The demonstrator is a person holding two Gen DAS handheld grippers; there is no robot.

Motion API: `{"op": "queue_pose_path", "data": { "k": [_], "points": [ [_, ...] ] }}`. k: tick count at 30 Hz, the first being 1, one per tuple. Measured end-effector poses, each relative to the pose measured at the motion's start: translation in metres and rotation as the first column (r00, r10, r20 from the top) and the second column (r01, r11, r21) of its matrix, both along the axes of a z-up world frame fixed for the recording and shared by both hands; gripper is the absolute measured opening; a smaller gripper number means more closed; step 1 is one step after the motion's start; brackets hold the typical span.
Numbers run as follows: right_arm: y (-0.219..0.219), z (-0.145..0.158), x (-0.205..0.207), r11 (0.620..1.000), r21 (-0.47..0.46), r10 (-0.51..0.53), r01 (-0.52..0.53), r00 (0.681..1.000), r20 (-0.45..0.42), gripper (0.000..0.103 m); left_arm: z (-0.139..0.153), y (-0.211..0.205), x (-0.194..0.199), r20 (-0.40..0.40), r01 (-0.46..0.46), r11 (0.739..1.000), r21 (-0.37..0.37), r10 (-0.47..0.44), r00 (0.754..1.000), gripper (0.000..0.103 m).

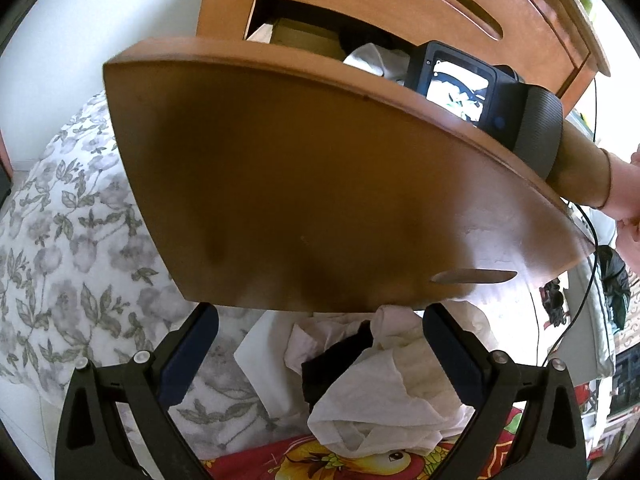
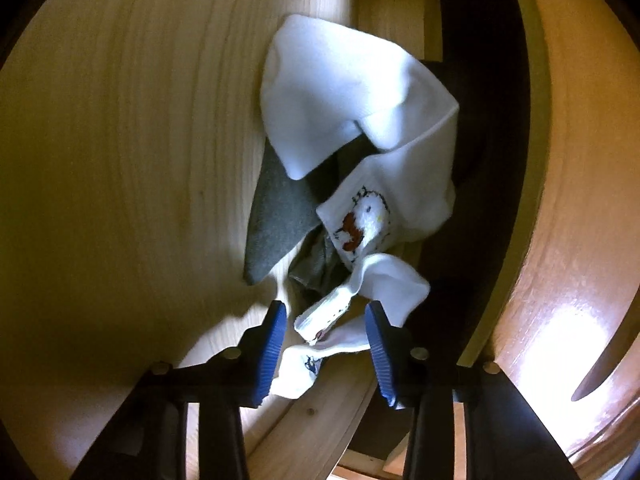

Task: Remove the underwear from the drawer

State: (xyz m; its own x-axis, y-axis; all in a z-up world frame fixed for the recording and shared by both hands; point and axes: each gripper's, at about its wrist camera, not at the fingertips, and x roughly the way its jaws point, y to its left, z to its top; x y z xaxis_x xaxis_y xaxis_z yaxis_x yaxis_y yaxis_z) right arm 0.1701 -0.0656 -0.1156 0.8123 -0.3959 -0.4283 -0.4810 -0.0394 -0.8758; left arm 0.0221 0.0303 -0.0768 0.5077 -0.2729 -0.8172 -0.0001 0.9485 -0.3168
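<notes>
The wooden drawer (image 1: 300, 184) is pulled out, and its pale floor (image 2: 120, 160) shows in the right wrist view. Inside lie a white garment (image 2: 340, 100) with an embroidered motif, a grey garment (image 2: 276, 216) and a small white piece (image 2: 340, 312). My right gripper (image 2: 326, 308) is open inside the drawer, its blue pads either side of the small white piece. In the left wrist view only its camera body (image 1: 464, 92) shows over the drawer's edge. My left gripper (image 1: 319, 314) hangs open below the drawer front, above a pile of white, pink and black underwear (image 1: 380, 384) on the bed.
A floral bedspread (image 1: 72, 240) fills the left side, and a red printed cloth (image 1: 320, 456) lies under the pile. A shut upper drawer (image 1: 400, 8) with a slot handle sits above. A person's hand (image 1: 628, 196) and a black cable (image 1: 584, 280) are at the right.
</notes>
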Motion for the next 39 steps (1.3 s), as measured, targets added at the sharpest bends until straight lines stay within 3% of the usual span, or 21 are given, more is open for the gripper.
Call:
{"op": "queue_pose_path", "data": {
  "k": [2,4,13,22,30,31,39],
  "points": [
    [-0.003,-0.005,0.007,1.0,0.009,-0.007,0.007,1.0,-0.002,0.035,-0.001,0.0,0.0,-0.003,-0.002,1.0,0.001,0.002,1.0,0.102],
    [-0.032,-0.022,0.033,0.999,0.024,-0.03,0.03,1.0,-0.007,0.03,-0.002,0.0,0.001,-0.004,-0.003,1.0,0.001,0.003,1.0,0.102],
    [-0.036,-0.016,0.043,0.995,0.08,-0.058,0.059,0.998,-0.016,0.01,-0.005,0.001,0.003,-0.016,0.0,1.0,-0.002,0.0,1.0,0.102],
    [-0.033,0.007,0.02,0.991,0.135,-0.002,0.013,0.996,-0.084,0.008,0.005,0.001,-0.002,-0.004,-0.009,1.0,0.016,0.009,1.0,0.102],
    [-0.026,0.039,-0.013,0.977,0.214,0.058,-0.009,0.973,-0.224,0.008,0.016,0.0,-0.01,0.015,-0.008,1.0,0.027,0.008,1.0,0.102],
    [-0.026,0.043,-0.014,0.977,0.212,0.057,-0.012,0.977,-0.206,0.008,0.018,-0.001,-0.011,0.017,-0.008,1.0,0.029,0.007,1.0,0.102],
    [-0.03,0.095,-0.02,0.925,0.37,0.002,0.089,0.971,-0.238,0.008,0.032,0.002,-0.02,0.042,-0.022,0.999,0.036,0.021,0.999,0.102]
  ]
}}
